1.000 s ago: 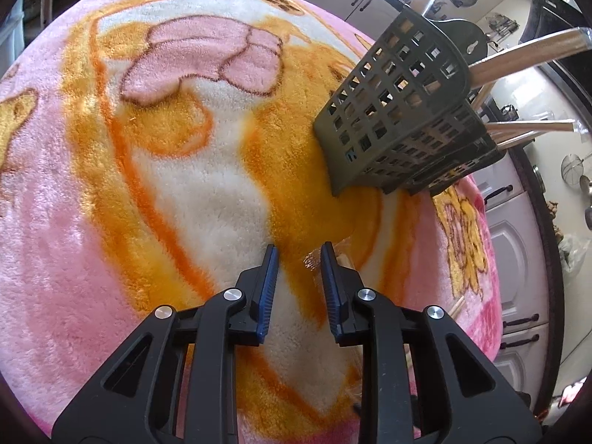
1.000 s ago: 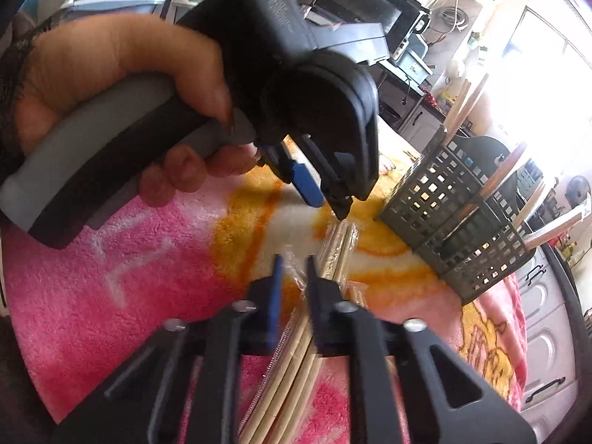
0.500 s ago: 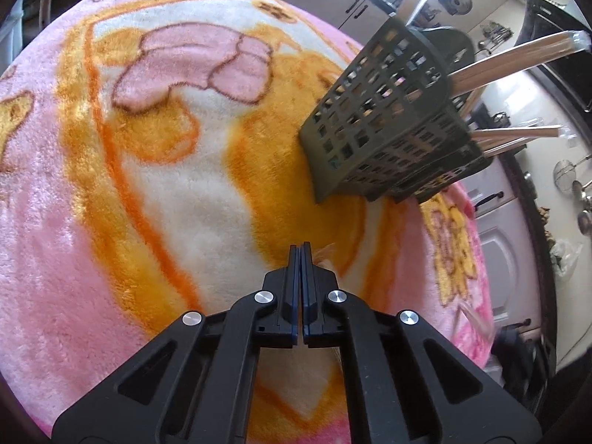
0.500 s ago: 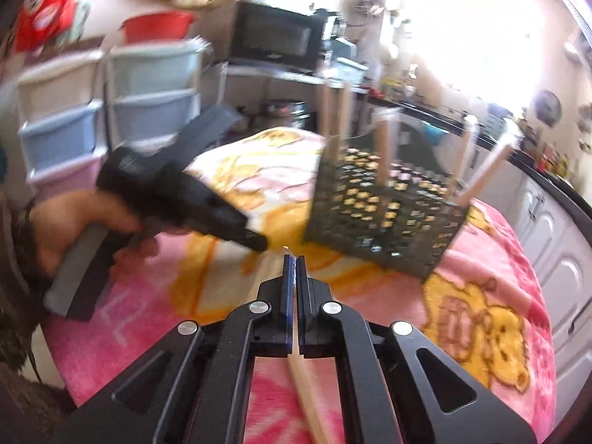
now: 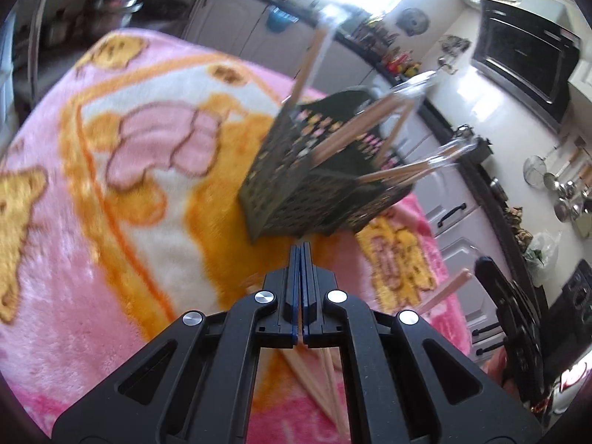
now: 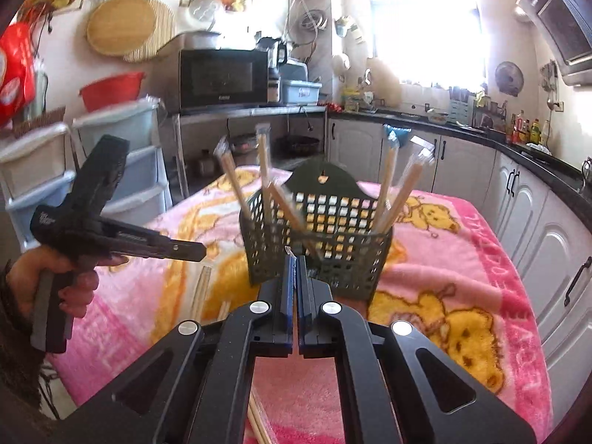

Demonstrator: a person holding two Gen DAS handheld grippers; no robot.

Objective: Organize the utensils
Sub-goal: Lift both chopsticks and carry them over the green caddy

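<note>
Right wrist view, left to right. Left tool (image 6: 198,251) held in a hand (image 6: 55,281) at far left, raised over the pink blanket (image 6: 462,259) on the tabletop; its fingers pressed together, nothing visibly between them. Loose wrapped chopsticks (image 6: 199,292) lie on the blanket just right of it, near the dark mesh utensil basket (image 6: 318,244). Basket stands upright mid-tabletop, holding several wrapped chopstick pairs (image 6: 392,192) leaning outward. Right tool (image 6: 295,262) in the near centre, fingers pinching a wrapped chopstick pair (image 6: 259,425) that runs back beneath it, wrapper tip showing just in front of the basket.
</note>
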